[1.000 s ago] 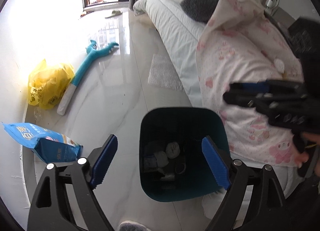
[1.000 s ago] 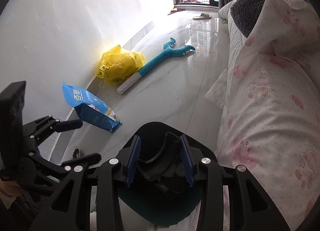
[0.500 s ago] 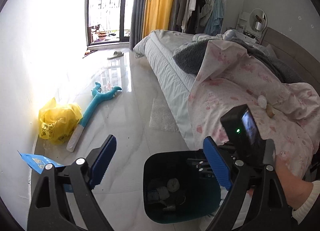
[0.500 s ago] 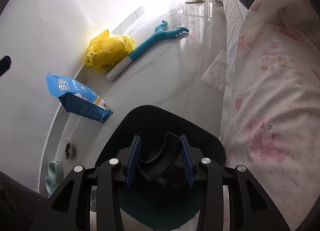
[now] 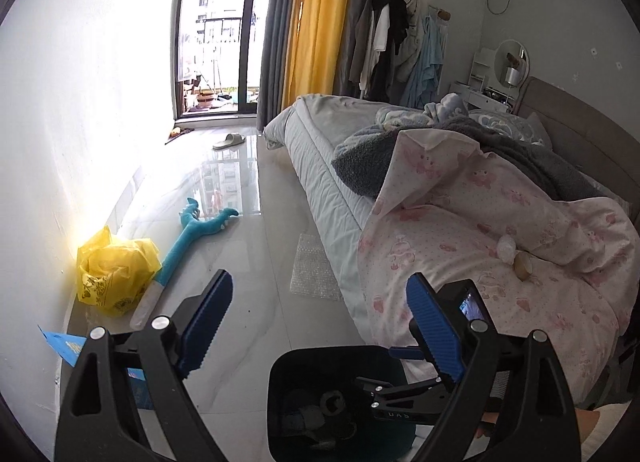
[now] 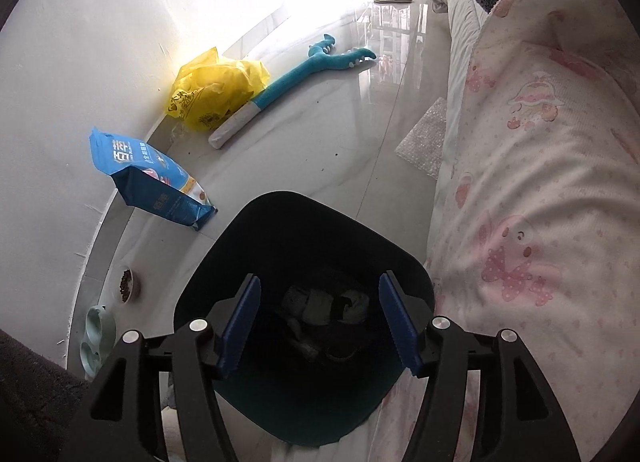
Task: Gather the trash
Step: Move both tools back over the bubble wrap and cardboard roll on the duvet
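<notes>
A dark teal trash bin (image 6: 280,222) stands on the floor beside the bed; it also shows in the left wrist view (image 5: 288,374). Crumpled paper and dark scraps (image 6: 320,304) lie inside it. My right gripper (image 6: 320,322) is open and empty, right over the bin's mouth. My left gripper (image 5: 320,326) is open and empty, held higher and looking across the room. Two small pale pieces (image 5: 516,258) lie on the pink bedcover (image 5: 480,230). A yellow plastic bag (image 6: 216,90) and a blue pouch (image 6: 152,178) lie by the wall.
A teal dinosaur toy (image 6: 296,74) lies on the glossy floor. A sheet of bubble wrap (image 6: 426,138) sits at the bed's foot edge. Pet bowls (image 6: 128,286) stand by the wall. The bed fills the right side. A slipper (image 5: 228,140) lies near the balcony door.
My right gripper opened and the curved black piece it held is gone from its jaws. My left gripper tilted up from the bin toward the room.
</notes>
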